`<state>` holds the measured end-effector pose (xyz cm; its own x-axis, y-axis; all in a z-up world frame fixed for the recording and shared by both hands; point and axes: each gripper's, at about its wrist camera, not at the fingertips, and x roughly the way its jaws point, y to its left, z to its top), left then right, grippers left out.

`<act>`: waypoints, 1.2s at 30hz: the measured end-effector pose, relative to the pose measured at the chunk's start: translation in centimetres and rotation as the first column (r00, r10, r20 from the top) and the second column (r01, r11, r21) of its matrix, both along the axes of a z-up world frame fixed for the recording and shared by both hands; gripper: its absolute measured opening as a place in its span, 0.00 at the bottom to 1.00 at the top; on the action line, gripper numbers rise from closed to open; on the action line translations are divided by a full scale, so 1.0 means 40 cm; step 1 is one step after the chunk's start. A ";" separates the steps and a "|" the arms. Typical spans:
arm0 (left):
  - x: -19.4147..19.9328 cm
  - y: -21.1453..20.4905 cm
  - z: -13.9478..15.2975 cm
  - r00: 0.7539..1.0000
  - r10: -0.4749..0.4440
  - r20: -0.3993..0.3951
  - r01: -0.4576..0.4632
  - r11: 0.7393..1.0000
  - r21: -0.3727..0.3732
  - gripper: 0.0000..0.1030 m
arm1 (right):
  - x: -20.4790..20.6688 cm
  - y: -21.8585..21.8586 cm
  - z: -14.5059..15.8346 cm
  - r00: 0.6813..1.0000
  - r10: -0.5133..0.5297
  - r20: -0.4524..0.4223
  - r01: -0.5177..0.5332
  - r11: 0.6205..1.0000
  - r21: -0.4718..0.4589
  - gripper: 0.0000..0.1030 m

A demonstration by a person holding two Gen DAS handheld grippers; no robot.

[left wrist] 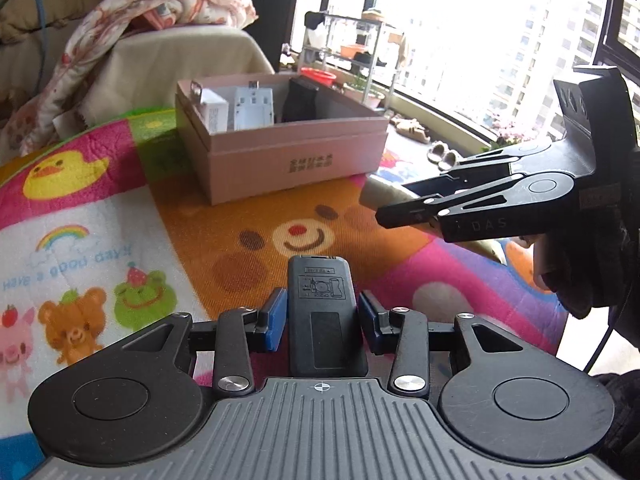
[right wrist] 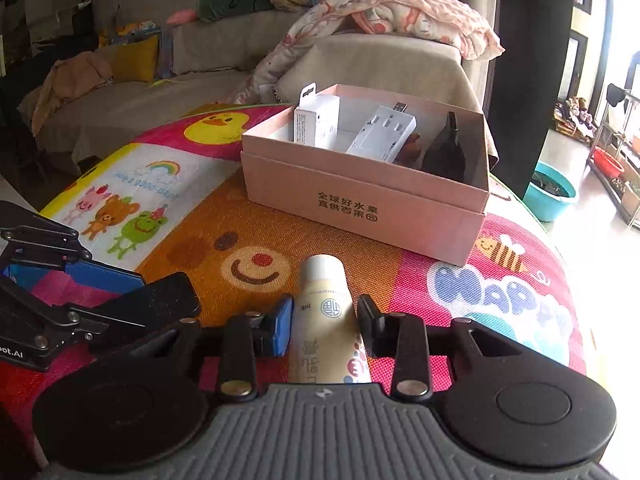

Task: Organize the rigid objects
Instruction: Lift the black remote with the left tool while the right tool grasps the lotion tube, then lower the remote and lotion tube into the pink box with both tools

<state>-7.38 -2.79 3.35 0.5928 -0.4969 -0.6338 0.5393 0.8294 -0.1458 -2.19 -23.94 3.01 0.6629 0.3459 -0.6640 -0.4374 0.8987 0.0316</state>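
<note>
In the left wrist view a black remote control (left wrist: 324, 312) lies lengthwise between the blue pads of my left gripper (left wrist: 323, 325), which is shut on it above the play mat. My right gripper (right wrist: 324, 327) is shut on a cream tube (right wrist: 326, 312) with a white cap pointing forward. From the left wrist view the right gripper (left wrist: 416, 196) hangs at the right with the tube (left wrist: 380, 192) sticking out of it. An open pink box (right wrist: 360, 208) stands ahead on the mat and holds a small white carton (right wrist: 316, 124), a white plug strip (right wrist: 380, 134) and a black item (right wrist: 444, 156).
A colourful cartoon play mat (left wrist: 280, 232) covers the surface. Behind the box is a beige sofa (right wrist: 380, 64) with a floral blanket (right wrist: 400, 8). A turquoise basin (right wrist: 552, 196) and a metal rack (right wrist: 616, 160) stand on the floor at the right, by the bright window.
</note>
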 end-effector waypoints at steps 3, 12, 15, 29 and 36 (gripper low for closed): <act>0.035 -0.011 0.117 0.989 -0.021 0.149 0.022 1.000 -0.007 0.42 | -0.005 -0.028 0.082 0.997 -0.009 0.071 0.005 0.998 0.056 0.33; 0.387 -0.054 0.393 0.955 0.102 0.279 -0.036 0.972 -0.232 0.42 | 0.155 -0.066 0.390 0.913 -0.175 0.368 0.103 0.973 0.206 0.33; 0.490 -0.088 0.332 0.972 0.133 0.194 -0.088 0.970 -0.225 0.42 | 0.235 -0.048 0.357 0.921 -0.186 0.342 0.125 0.973 0.192 0.33; 0.571 -0.032 0.128 0.979 0.203 0.022 -0.193 0.955 -0.227 0.41 | 0.339 -0.047 0.107 0.961 -0.214 0.173 0.197 0.974 0.108 0.51; 0.389 0.066 0.104 0.957 0.289 0.004 -0.277 0.919 -0.279 0.41 | 0.216 -0.095 0.054 0.976 -0.178 0.127 0.171 0.983 0.069 0.59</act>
